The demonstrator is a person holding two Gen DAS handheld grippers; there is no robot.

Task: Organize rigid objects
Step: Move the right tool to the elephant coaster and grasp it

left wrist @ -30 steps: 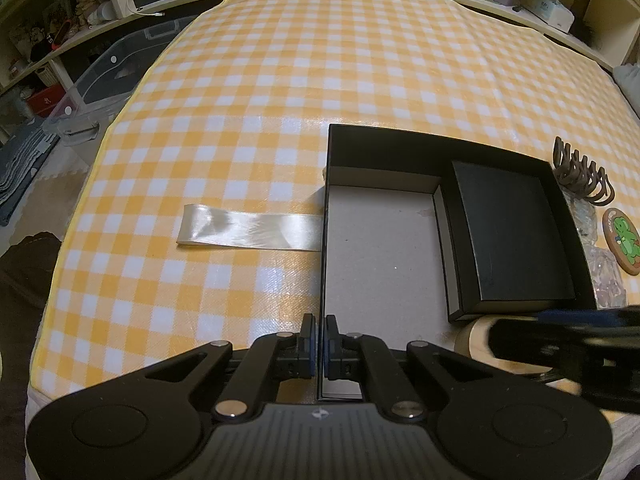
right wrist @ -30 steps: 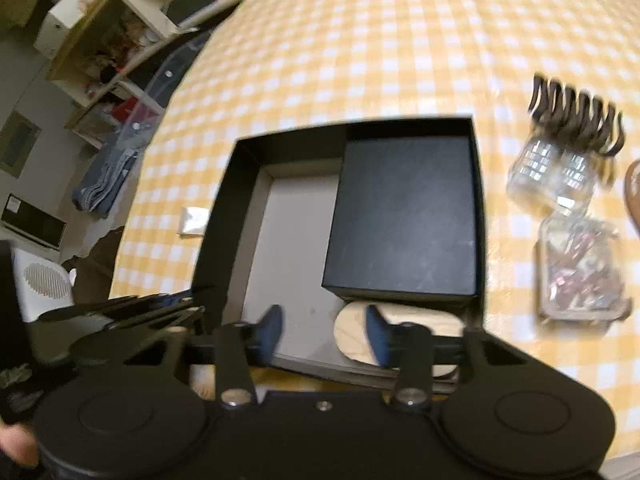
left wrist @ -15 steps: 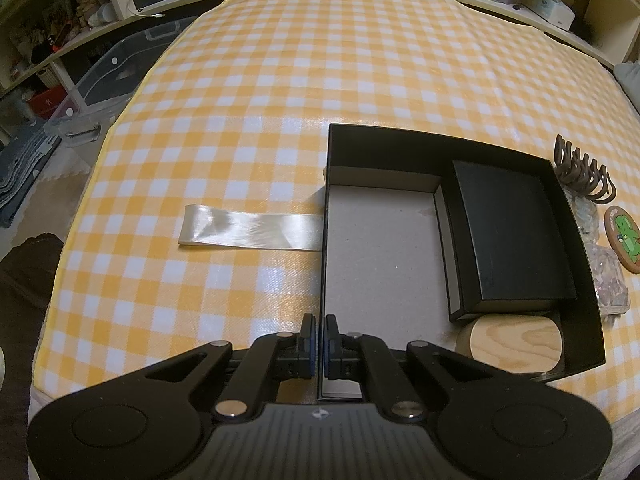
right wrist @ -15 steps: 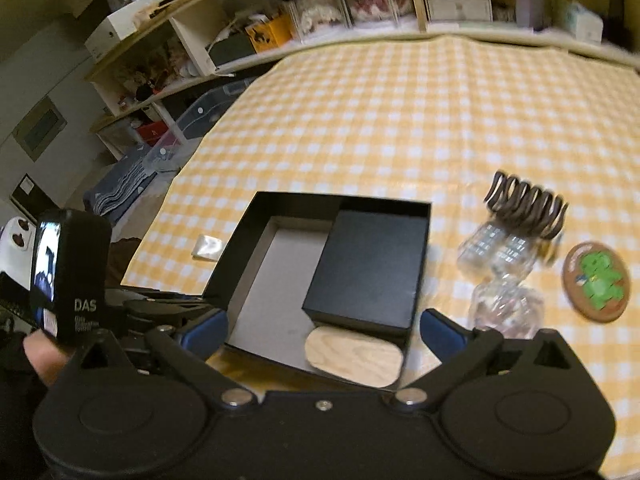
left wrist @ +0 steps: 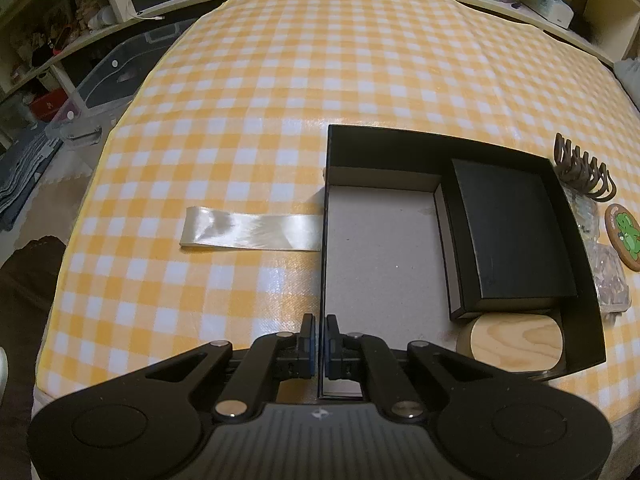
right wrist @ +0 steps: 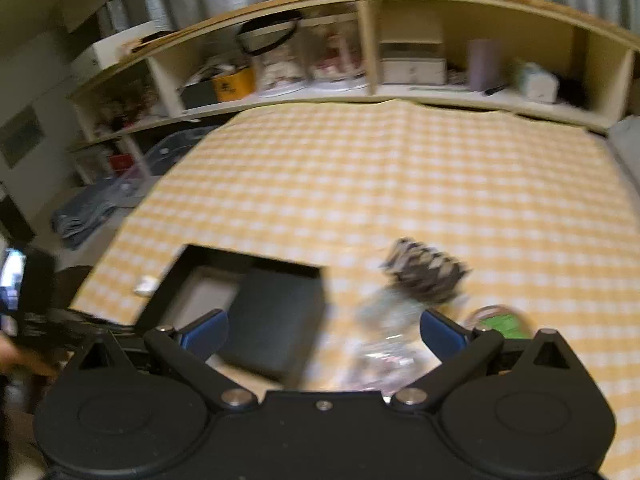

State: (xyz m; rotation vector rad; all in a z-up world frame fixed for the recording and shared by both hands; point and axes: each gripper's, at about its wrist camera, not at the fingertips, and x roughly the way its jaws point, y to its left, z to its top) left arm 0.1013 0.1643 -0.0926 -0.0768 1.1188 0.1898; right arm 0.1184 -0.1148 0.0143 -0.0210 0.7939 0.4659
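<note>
A black open box point(left wrist: 576, 216) sits on the yellow checked table; it holds a smaller black box point(left wrist: 512, 236) and a wooden oval piece point(left wrist: 516, 340). My left gripper point(left wrist: 319, 346) is shut on the box's near-left wall. To the box's right lie a brown hair claw point(left wrist: 582, 170), clear plastic packets point(left wrist: 608, 280) and a round green-frog coaster point(left wrist: 625, 230). My right gripper point(right wrist: 322, 330) is open and empty, raised above the box point(right wrist: 188, 254) and the clear packets point(right wrist: 384, 332); this view is blurred.
A shiny ribbon strip point(left wrist: 248, 232) lies flat left of the box. Shelves with boxes and clutter point(right wrist: 360, 64) run along the table's far edge. A clear storage bin point(left wrist: 100, 92) and folded cloth point(left wrist: 20, 172) sit on the floor at left.
My right gripper let go of the wooden oval piece in the box, opened wide, and lifted up and back to the right. My left gripper has held still on the box wall.
</note>
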